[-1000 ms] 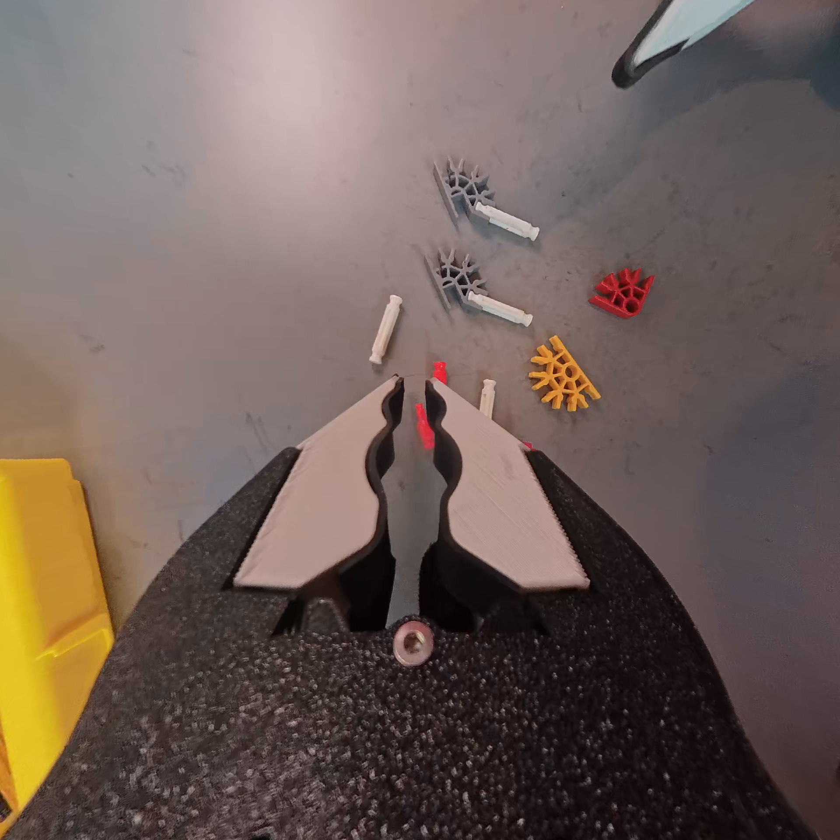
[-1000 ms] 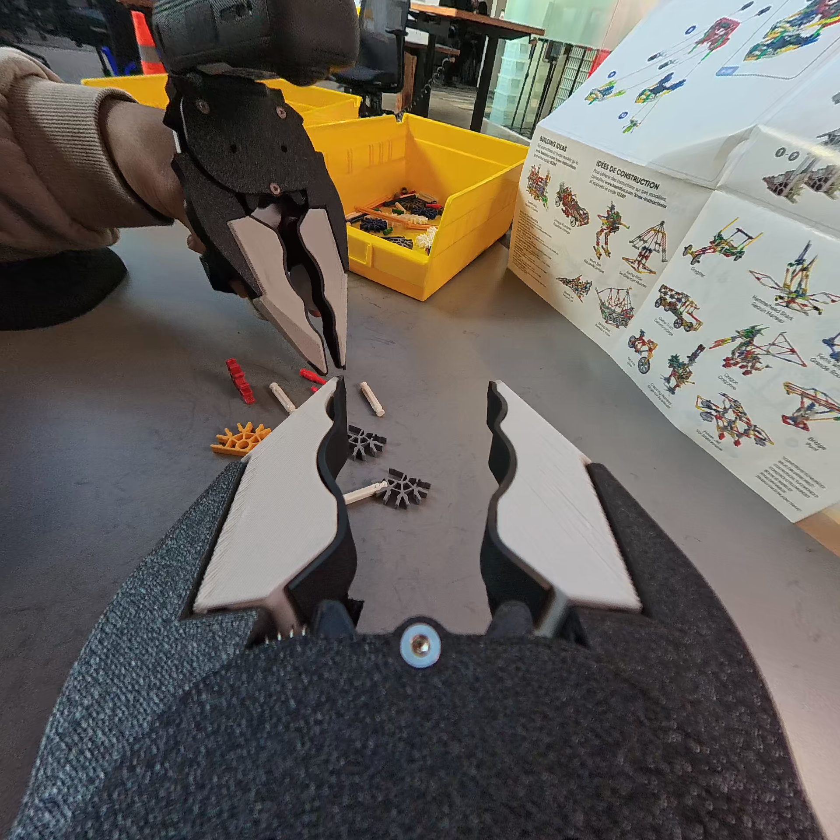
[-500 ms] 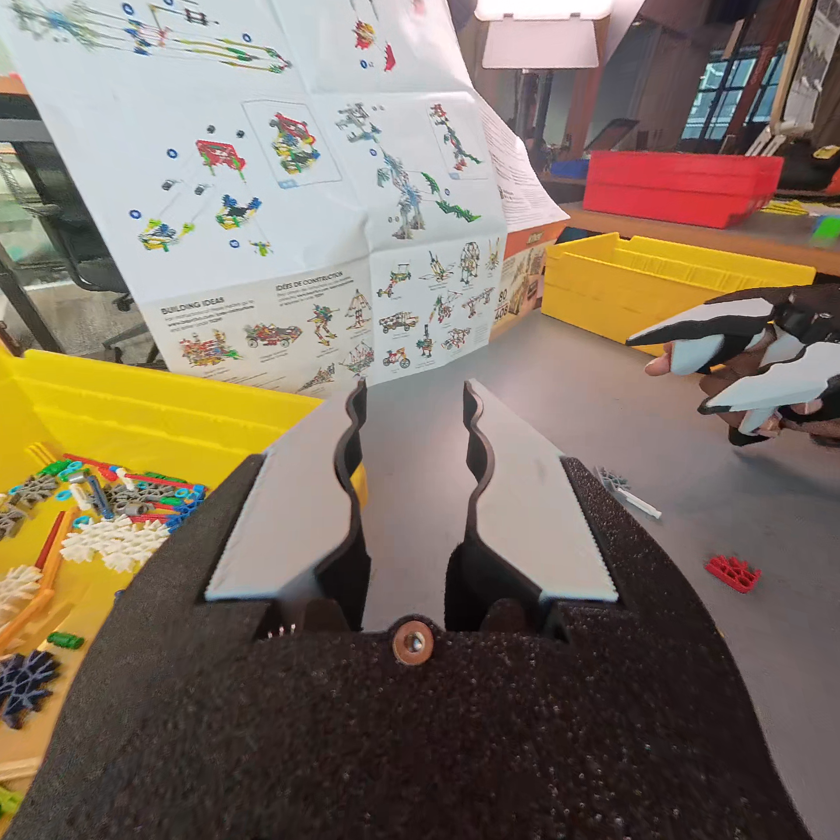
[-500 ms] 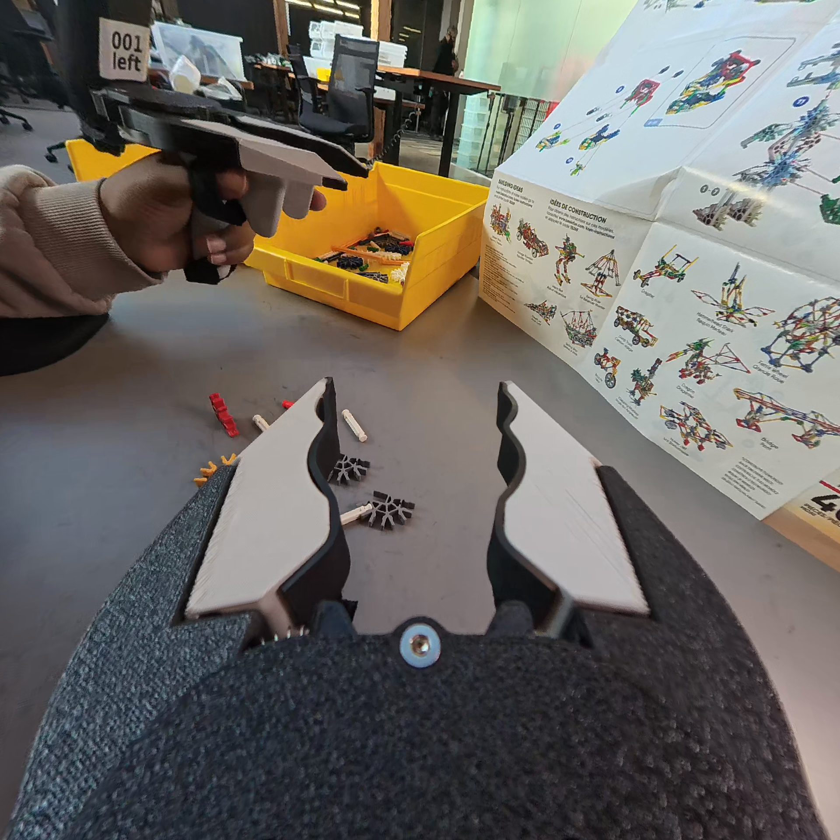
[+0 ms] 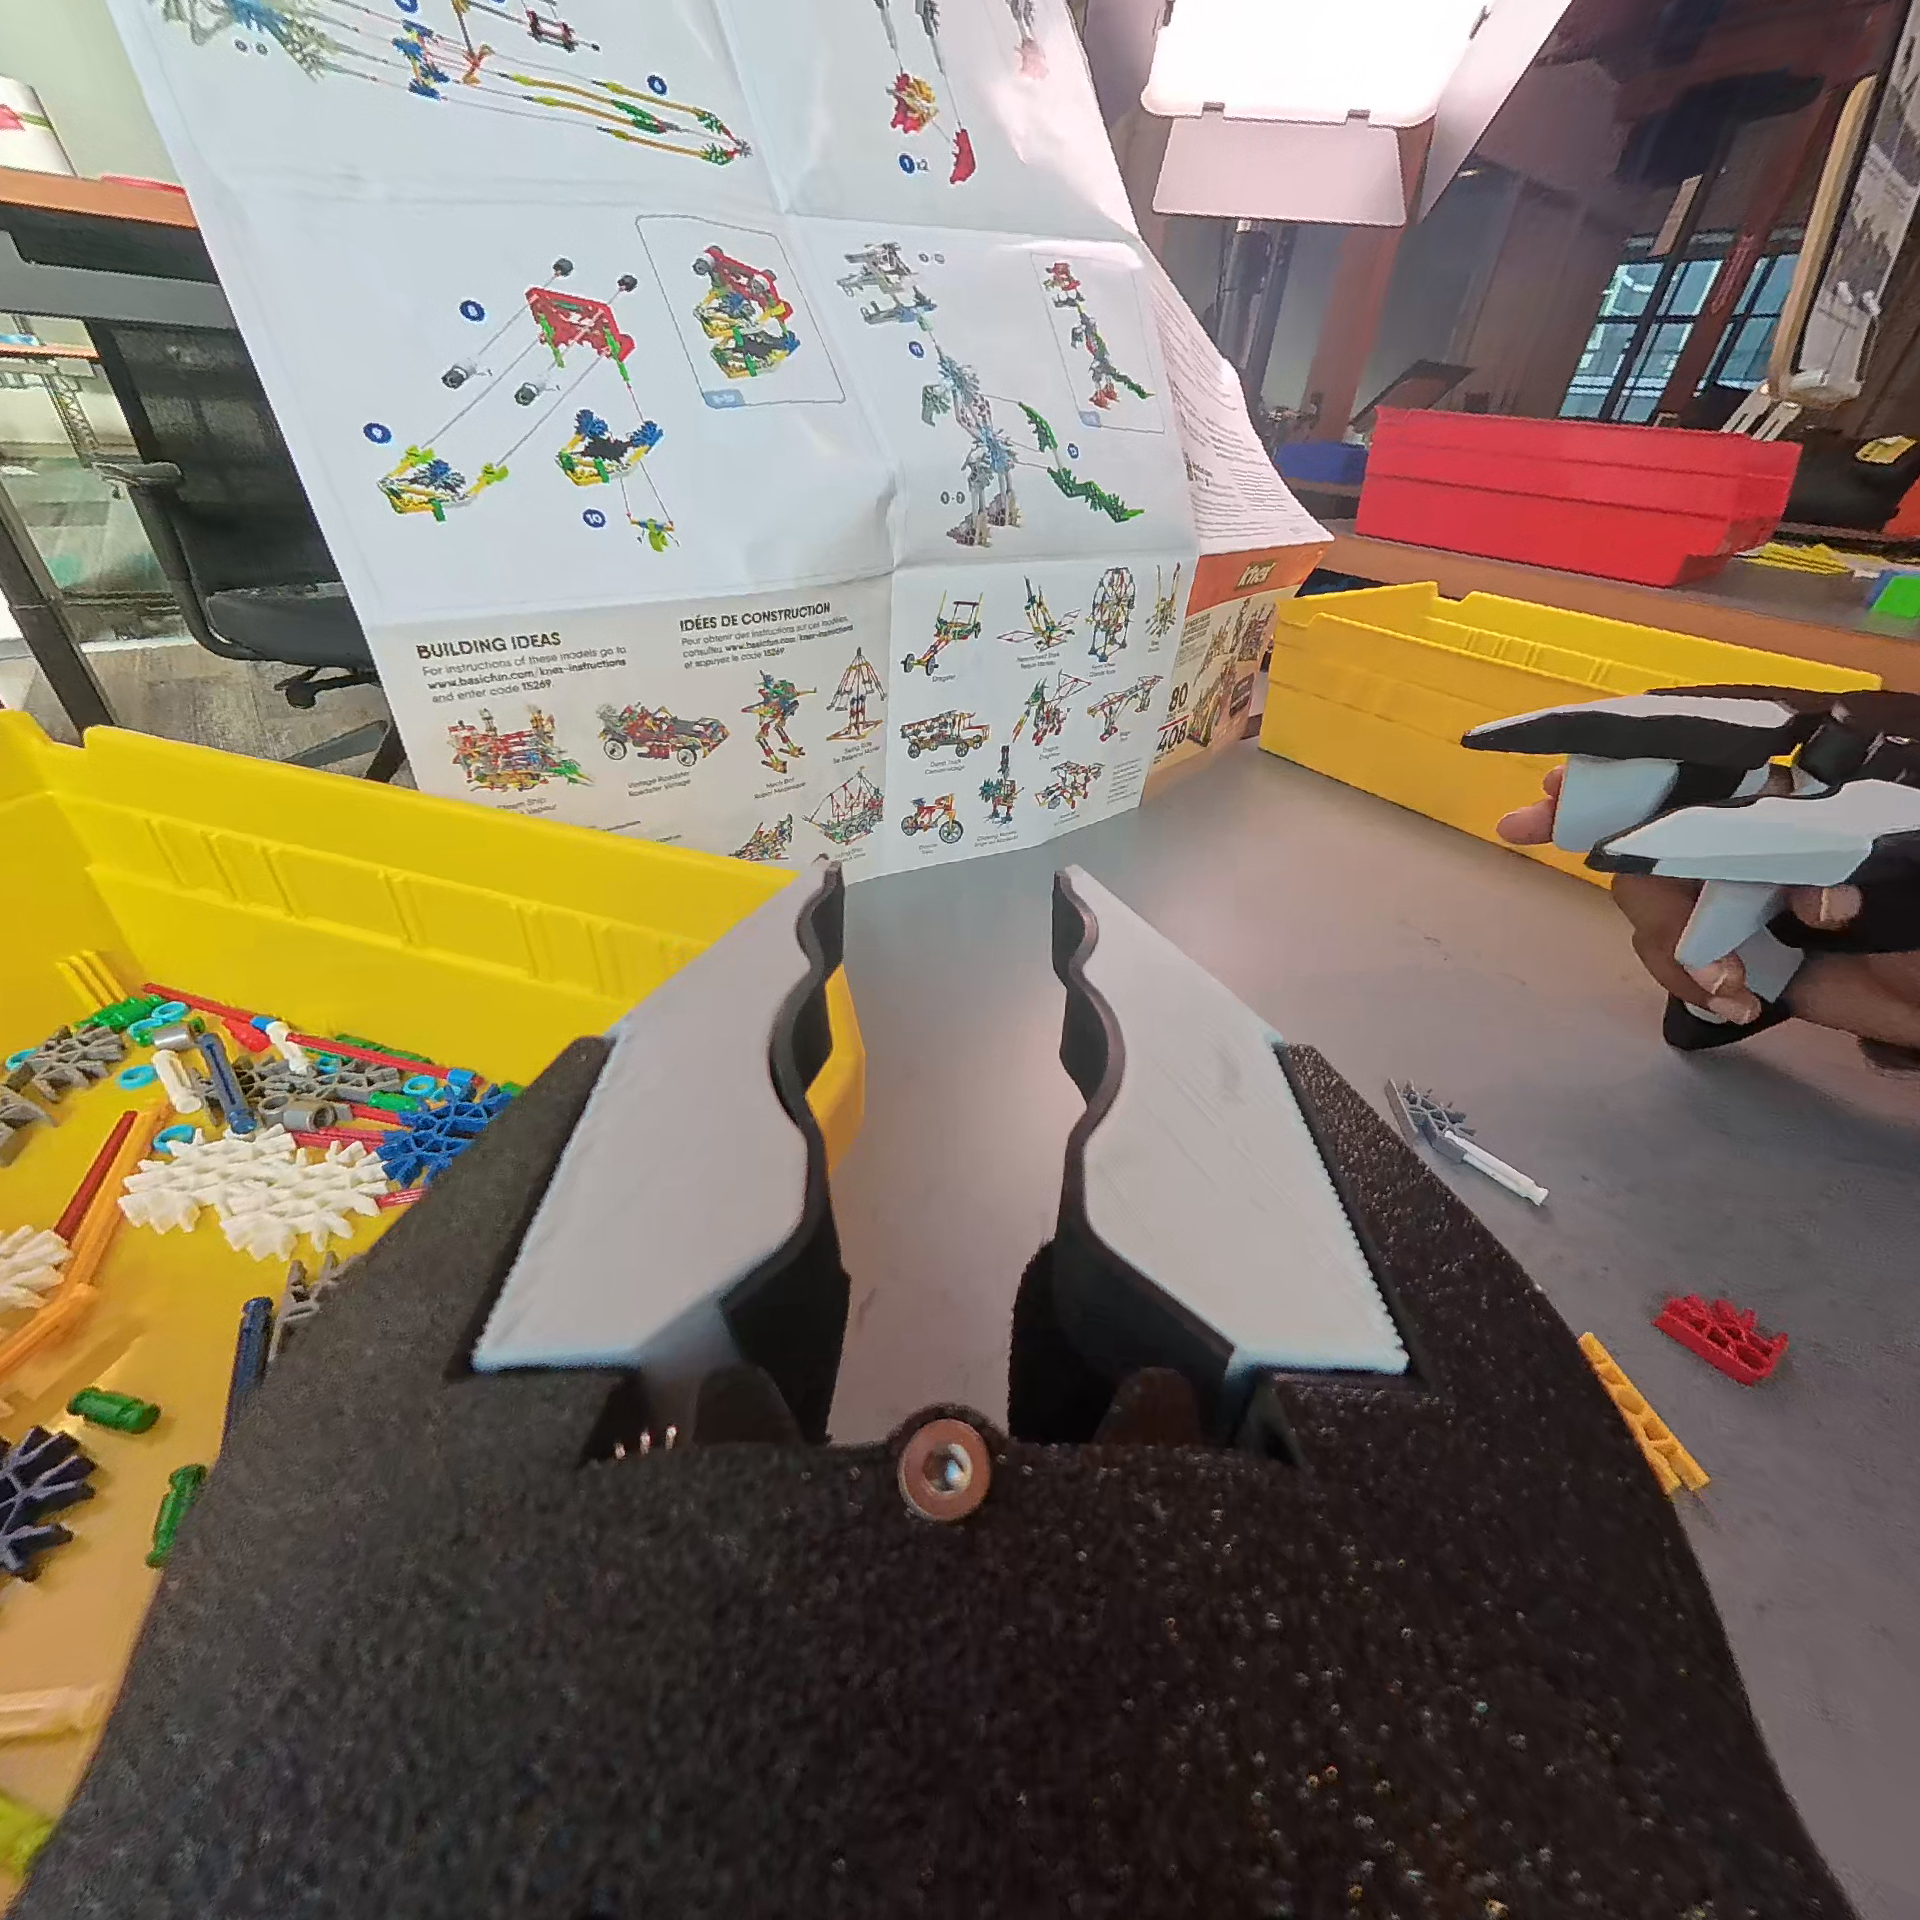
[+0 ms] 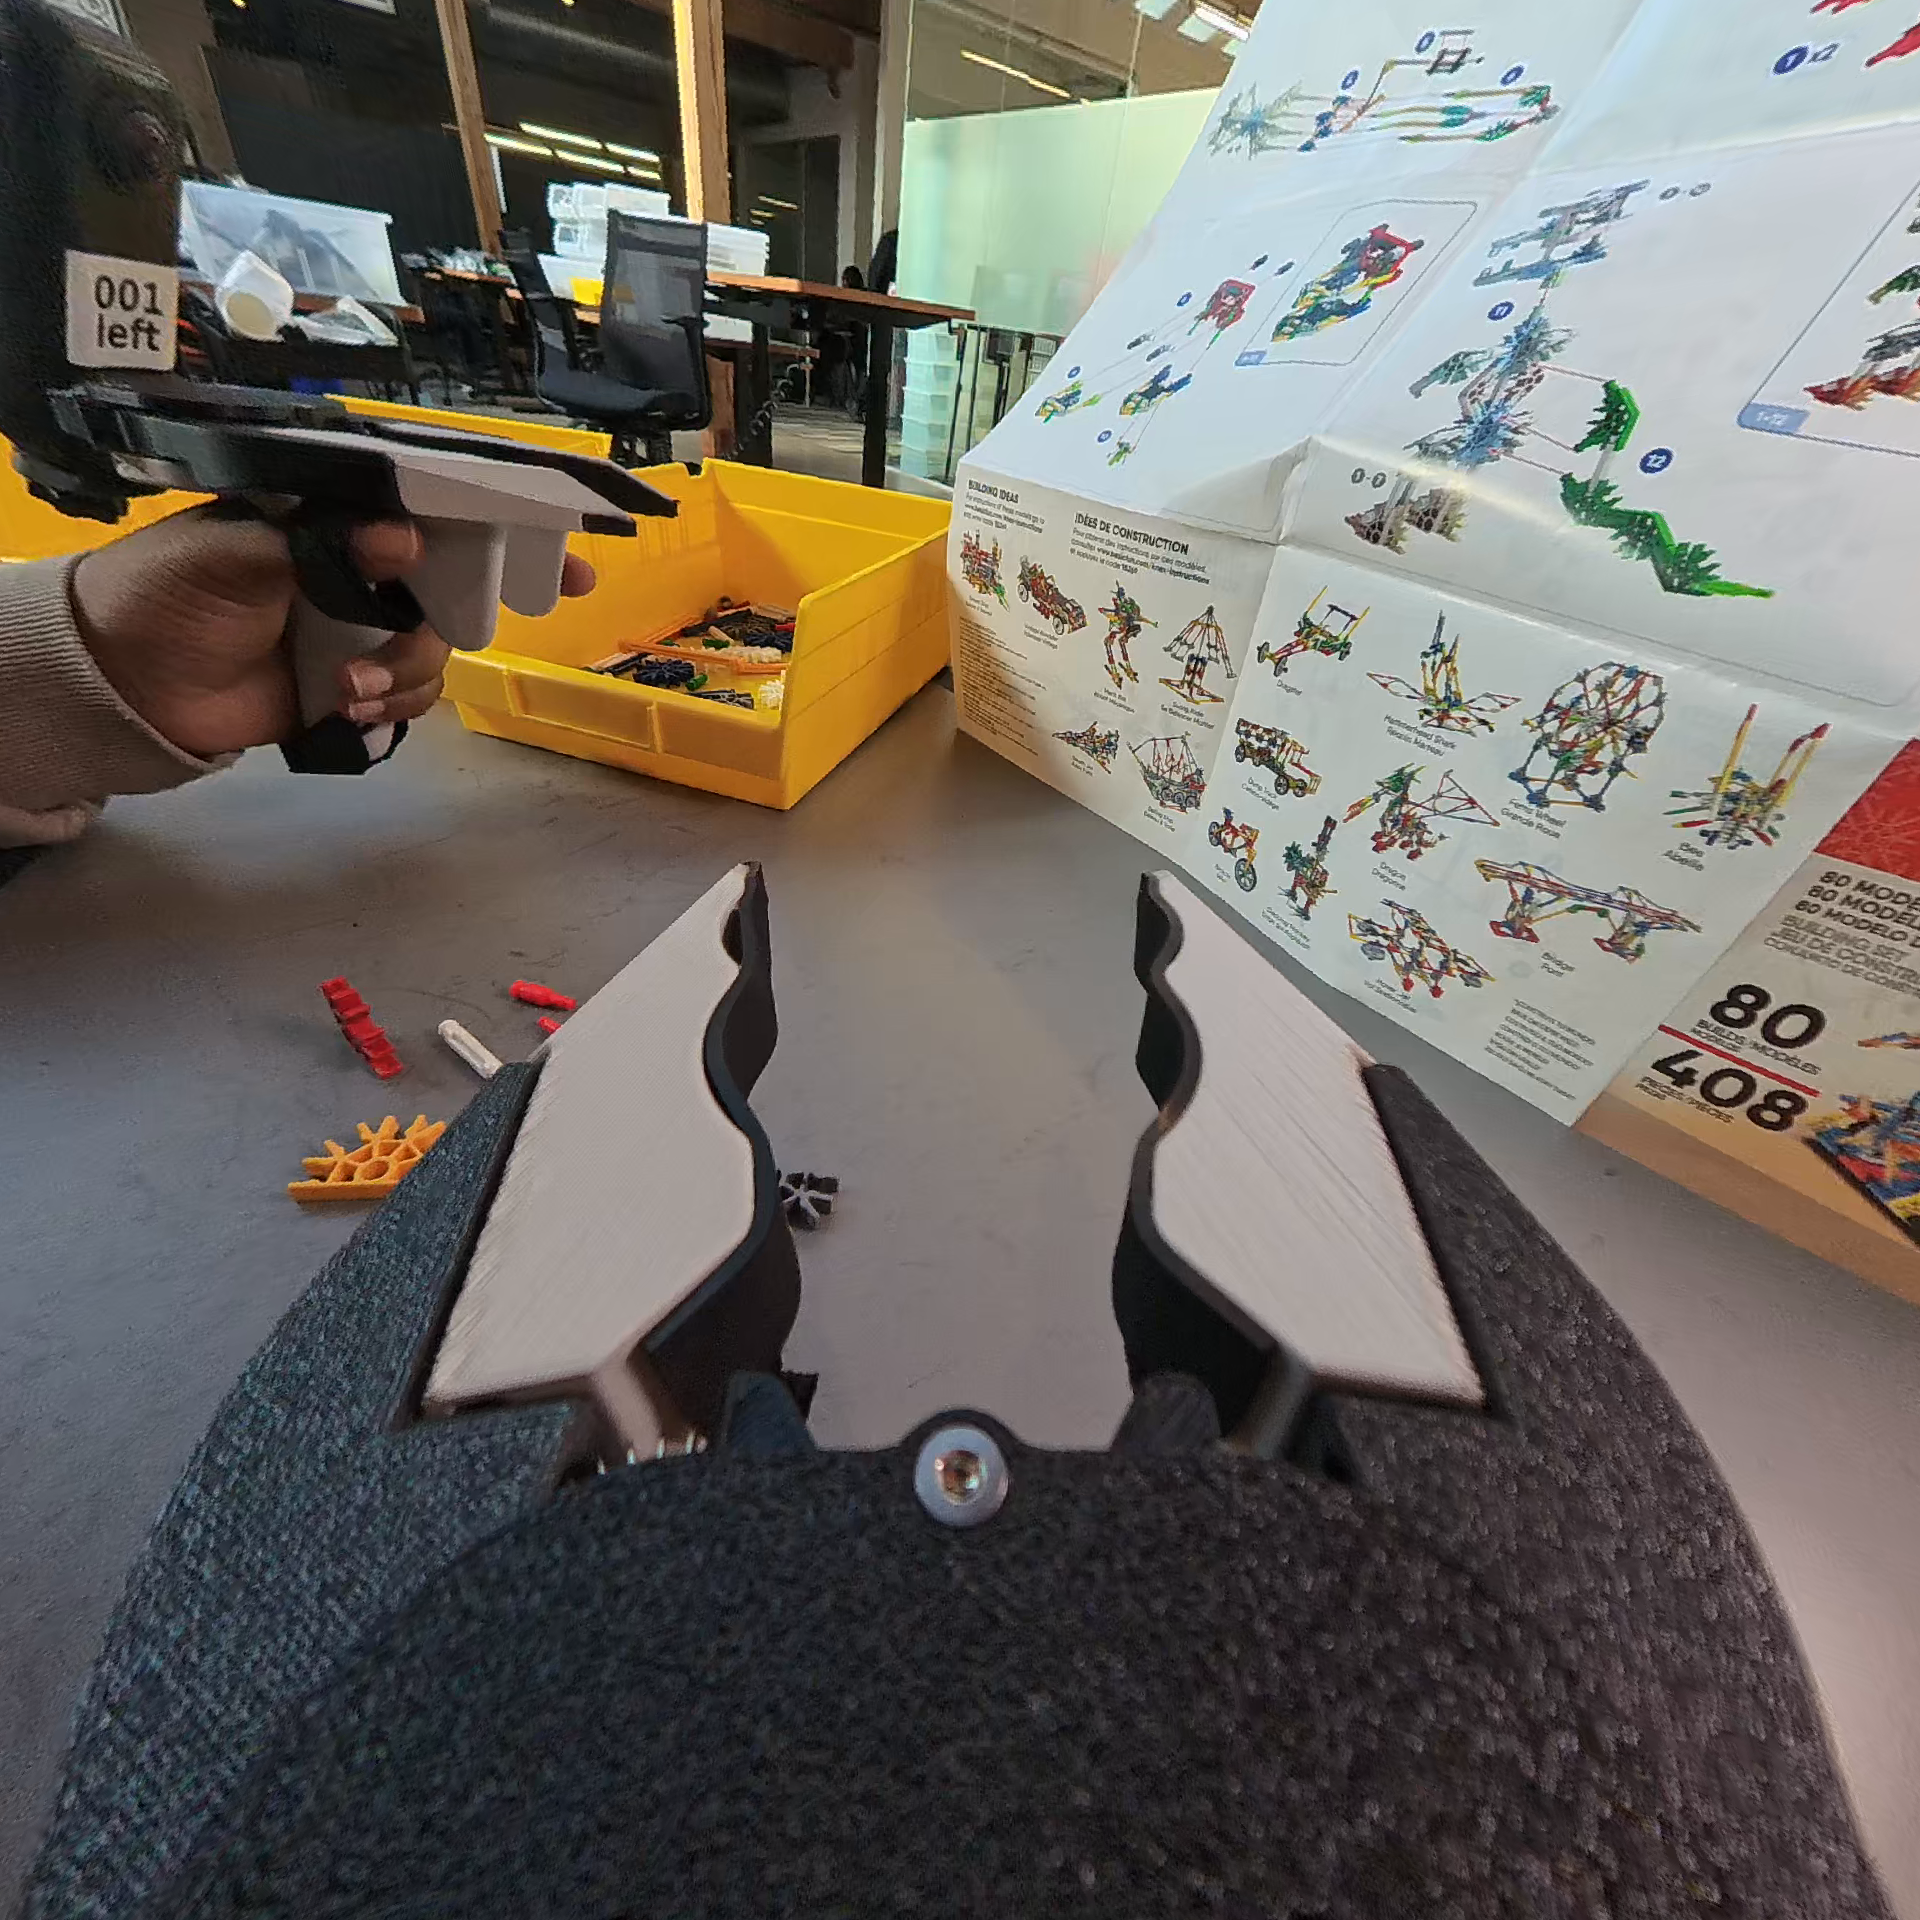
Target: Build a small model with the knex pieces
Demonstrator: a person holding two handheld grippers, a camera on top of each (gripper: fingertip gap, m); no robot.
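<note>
Lifted from the table's parts, left claw point(image 5: 945, 904) gapes empty beside yellow bin point(image 5: 416, 914); right claw point(image 6: 951, 894) wide.

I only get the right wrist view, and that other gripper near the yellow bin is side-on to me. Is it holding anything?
Observer: No. The left wrist view shows the left gripper open, with nothing between its fingers.
Operator: What's behind my own gripper?
Observer: A second yellow bin stands on the table just beyond the right gripper.
Operator: Anything past that?
Observer: Red bins, farther back on another surface.
</note>
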